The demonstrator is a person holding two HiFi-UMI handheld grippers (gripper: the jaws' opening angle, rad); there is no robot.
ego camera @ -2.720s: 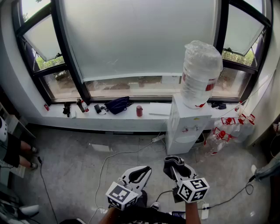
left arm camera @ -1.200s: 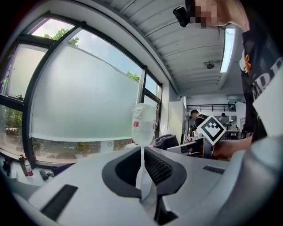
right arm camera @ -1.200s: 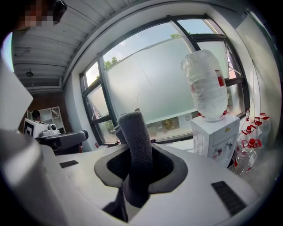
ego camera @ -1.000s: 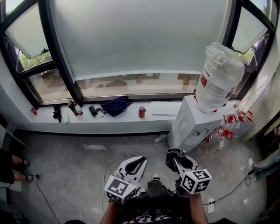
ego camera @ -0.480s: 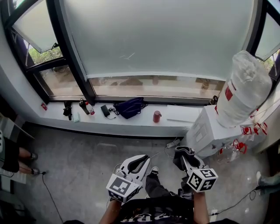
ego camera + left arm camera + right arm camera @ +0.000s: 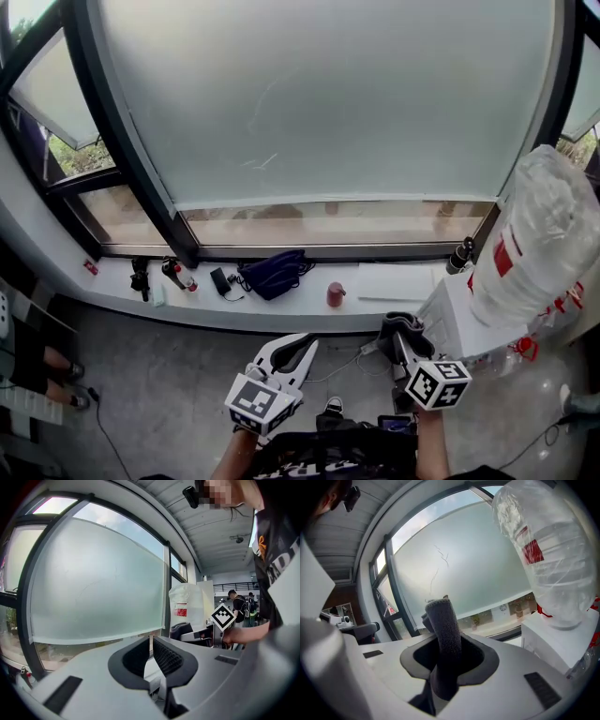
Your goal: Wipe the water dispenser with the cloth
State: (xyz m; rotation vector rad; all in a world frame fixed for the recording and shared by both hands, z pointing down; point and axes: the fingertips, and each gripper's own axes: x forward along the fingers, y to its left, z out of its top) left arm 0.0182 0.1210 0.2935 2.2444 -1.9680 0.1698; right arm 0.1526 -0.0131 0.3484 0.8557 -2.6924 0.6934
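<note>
The white water dispenser (image 6: 457, 330) stands at the right by the window, with a plastic-wrapped bottle (image 6: 530, 246) on top of it. My right gripper (image 6: 401, 337) hangs in the air just left of the dispenser, shut on a dark grey cloth (image 6: 397, 327). In the right gripper view the cloth (image 6: 443, 620) sticks up between the jaws, and the dispenser (image 6: 555, 644) and the bottle (image 6: 548, 550) are to the right. Further left, my left gripper (image 6: 292, 351) is shut and holds nothing. The left gripper view shows its pads (image 6: 164, 656) almost touching, with the bottle (image 6: 185, 606) beyond.
A window sill (image 6: 234, 305) runs below the frosted pane, with a dark bag (image 6: 274, 274), a red cup (image 6: 336, 295), a white sheet (image 6: 392, 280) and small bottles (image 6: 178, 274). Red-capped empty bottles (image 6: 525, 349) lie right of the dispenser. A person's legs (image 6: 42, 375) are at the far left.
The view has drawn closer to the window, and the dispenser has slid to the right edge. Both grippers keep their pose, and the right one still holds the cloth.
</note>
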